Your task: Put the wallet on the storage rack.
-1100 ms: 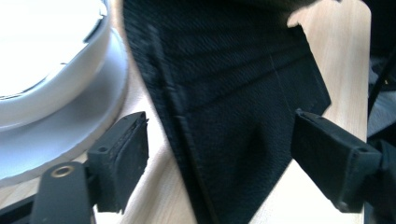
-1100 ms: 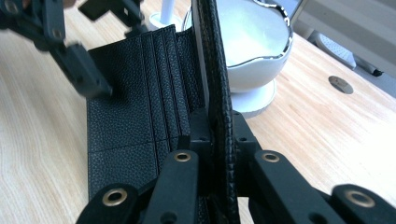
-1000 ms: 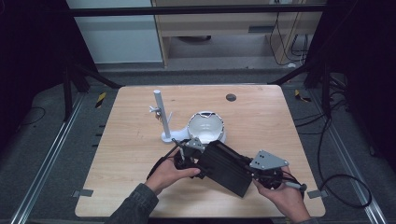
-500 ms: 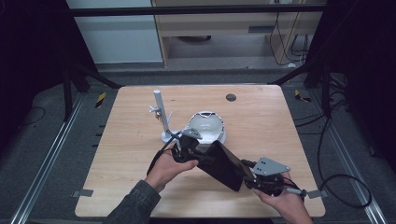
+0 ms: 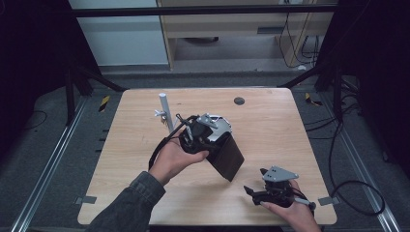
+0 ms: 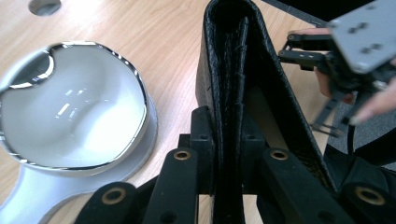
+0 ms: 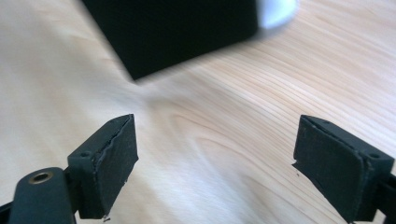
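A black leather wallet (image 5: 227, 157) hangs tilted above the middle of the table, its lower corner near the wood. My left gripper (image 5: 200, 133) is shut on its upper edge. In the left gripper view the folded wallet (image 6: 233, 70) runs straight out from between the jaws of that gripper (image 6: 224, 135). My right gripper (image 5: 251, 191) sits low near the front right edge, open and holding nothing. In the right gripper view its wide gap (image 7: 215, 154) shows bare wood, with the wallet's corner (image 7: 173, 32) blurred just beyond.
A round silver mirror on a base (image 6: 70, 102) lies on the table just behind the left gripper (image 5: 221, 123). A white post on a stand (image 5: 164, 108) rises to its left. A small dark hole (image 5: 239, 101) marks the tabletop at the back.
The left gripper has carried the wallet up and back toward the mirror. The right gripper has come away from the wallet's far end and drawn back toward the front edge.
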`<state>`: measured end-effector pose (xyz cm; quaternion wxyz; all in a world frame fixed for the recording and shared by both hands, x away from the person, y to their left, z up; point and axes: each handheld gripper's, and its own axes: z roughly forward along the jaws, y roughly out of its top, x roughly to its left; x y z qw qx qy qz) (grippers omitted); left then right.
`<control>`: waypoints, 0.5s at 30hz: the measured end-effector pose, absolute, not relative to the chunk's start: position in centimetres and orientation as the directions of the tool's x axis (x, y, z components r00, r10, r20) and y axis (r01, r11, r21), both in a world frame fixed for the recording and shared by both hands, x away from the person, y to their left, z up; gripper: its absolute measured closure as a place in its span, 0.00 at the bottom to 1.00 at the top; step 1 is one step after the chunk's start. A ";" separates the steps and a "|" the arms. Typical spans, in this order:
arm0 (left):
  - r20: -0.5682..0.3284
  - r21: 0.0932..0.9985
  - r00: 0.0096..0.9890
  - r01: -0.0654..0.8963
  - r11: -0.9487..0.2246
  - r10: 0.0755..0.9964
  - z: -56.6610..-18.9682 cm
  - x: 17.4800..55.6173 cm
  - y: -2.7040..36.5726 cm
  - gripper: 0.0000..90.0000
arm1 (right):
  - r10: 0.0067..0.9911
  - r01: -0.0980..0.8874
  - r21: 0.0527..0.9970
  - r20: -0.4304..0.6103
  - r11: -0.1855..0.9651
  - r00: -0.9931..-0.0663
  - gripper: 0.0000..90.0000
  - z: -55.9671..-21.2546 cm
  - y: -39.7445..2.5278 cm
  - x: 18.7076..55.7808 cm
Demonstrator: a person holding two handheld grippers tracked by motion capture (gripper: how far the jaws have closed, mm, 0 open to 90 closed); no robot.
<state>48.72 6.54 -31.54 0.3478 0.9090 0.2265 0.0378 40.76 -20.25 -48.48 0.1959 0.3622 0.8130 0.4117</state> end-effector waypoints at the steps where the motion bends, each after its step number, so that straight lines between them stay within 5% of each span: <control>1: -0.074 0.647 0.897 0.376 -0.664 0.436 -30.9 48.5 6.5 0.90 | 0.769 0.449 0.804 -0.016 0.390 -0.640 0.15 -48.6 -20.5 41.0; 4: -0.058 0.654 0.901 0.360 -0.666 0.430 -29.6 48.3 6.6 0.90 | 0.826 0.509 0.773 -0.034 0.379 -0.563 0.12 -49.1 -21.1 41.6; 15: -0.040 0.708 0.856 0.389 -0.590 0.516 -26.4 50.6 8.5 0.90 | 0.865 0.590 0.733 0.005 0.339 -0.503 0.10 -50.1 -22.2 42.6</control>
